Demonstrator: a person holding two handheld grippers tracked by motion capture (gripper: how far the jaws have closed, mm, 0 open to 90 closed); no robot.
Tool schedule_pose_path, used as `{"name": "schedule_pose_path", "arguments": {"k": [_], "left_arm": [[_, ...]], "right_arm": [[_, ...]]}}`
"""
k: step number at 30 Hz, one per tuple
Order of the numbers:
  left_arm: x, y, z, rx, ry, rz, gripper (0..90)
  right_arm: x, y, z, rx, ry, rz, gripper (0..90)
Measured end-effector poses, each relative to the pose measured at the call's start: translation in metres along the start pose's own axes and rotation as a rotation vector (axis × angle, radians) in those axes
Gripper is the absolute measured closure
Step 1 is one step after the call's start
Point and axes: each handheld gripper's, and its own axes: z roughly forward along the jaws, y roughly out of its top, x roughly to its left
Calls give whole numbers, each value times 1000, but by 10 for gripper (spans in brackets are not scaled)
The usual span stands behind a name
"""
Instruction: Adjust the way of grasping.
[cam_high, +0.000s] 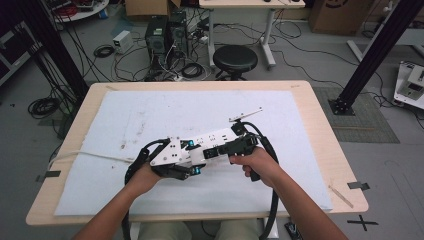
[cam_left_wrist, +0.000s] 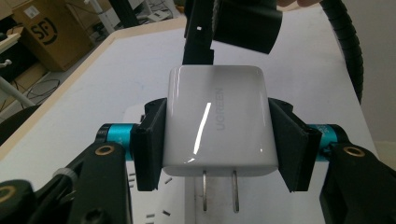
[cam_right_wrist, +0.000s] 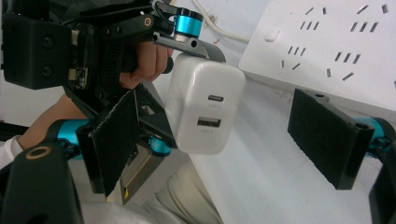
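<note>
Now my table (cam_high: 320, 150) carries a white sheet (cam_high: 150, 115), and on it lies a white power strip (cam_right_wrist: 336, 51) with its cable. Above the strip, my left gripper (cam_left_wrist: 219, 135) clamps the white charger (cam_left_wrist: 217, 121) by its two sides, prongs pointing back toward me. My right gripper (cam_right_wrist: 224, 140) stands wide open, charger between its pads (cam_right_wrist: 327, 135), not touching.
</note>
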Motion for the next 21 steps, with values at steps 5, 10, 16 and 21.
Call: {"name": "schedule_pose_path", "arguments": {"k": [5,10,16,21], "left_arm": [[-1,1,3,-5,-5,-4,425],[-1,2,6,-13,-8,-3,425],[-2,3,7,-15,-10,-3,425],[-2,3,7,-12,-14,8,425]], "right_arm": [[-2,1,2,4,9,13,195],[-4,2,5,-5,39,22,290],[-8,0,12,11,64,42,368],[-11,0,14,12,102,59,524]]}}
